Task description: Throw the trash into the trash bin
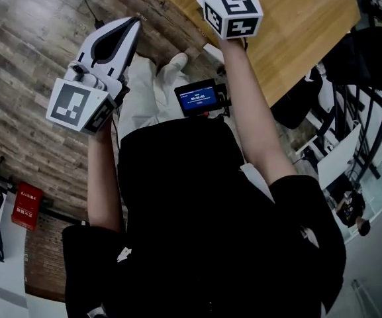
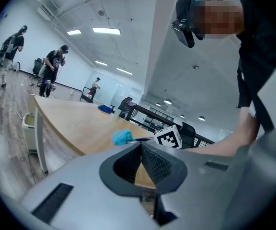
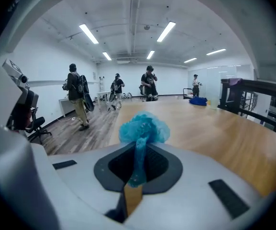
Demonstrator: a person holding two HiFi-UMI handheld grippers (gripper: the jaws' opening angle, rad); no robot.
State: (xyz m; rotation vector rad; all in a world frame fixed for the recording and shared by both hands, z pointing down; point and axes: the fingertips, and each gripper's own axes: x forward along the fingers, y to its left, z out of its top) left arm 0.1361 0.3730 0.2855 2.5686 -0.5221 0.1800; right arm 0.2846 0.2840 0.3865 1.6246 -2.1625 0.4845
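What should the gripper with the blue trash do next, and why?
Probably carry it, jaws shut, toward what looks like a bin by the table leg. The right gripper is shut on the blue trash above the table, no bin beneath, so letting go now would likely miss.

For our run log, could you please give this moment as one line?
right gripper: shut on blue trash | left gripper: shut, empty
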